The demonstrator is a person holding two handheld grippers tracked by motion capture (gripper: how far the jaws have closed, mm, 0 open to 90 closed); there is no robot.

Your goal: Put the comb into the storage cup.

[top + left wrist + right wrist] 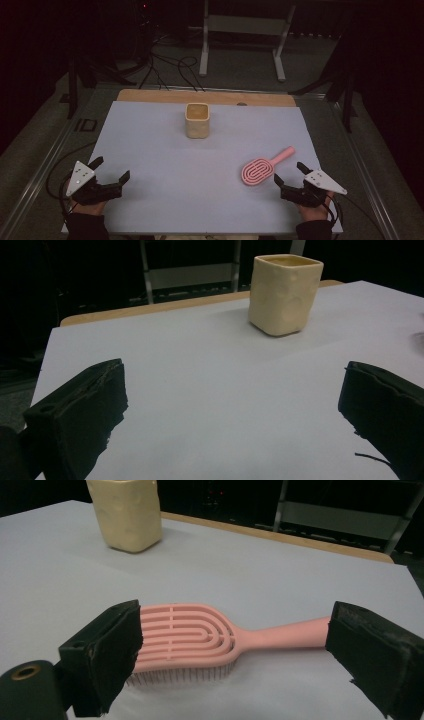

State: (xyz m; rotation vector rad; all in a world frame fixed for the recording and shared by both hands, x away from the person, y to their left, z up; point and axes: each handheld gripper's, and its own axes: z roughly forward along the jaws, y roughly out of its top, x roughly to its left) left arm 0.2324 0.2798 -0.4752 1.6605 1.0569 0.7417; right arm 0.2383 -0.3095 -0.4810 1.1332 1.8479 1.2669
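hairbrush [200, 637]: pink, vented, bristles down | right gripper [235, 650]: wide, empty | left gripper [235, 405]: wide, empty

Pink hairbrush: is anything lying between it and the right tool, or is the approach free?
Nothing visible stands in the way. The right tool sits just short of the pink hairbrush, jaws open, and in the right gripper view the brush lies straight ahead of them on bare white tabletop. The cream cup stands farther back, off that path.
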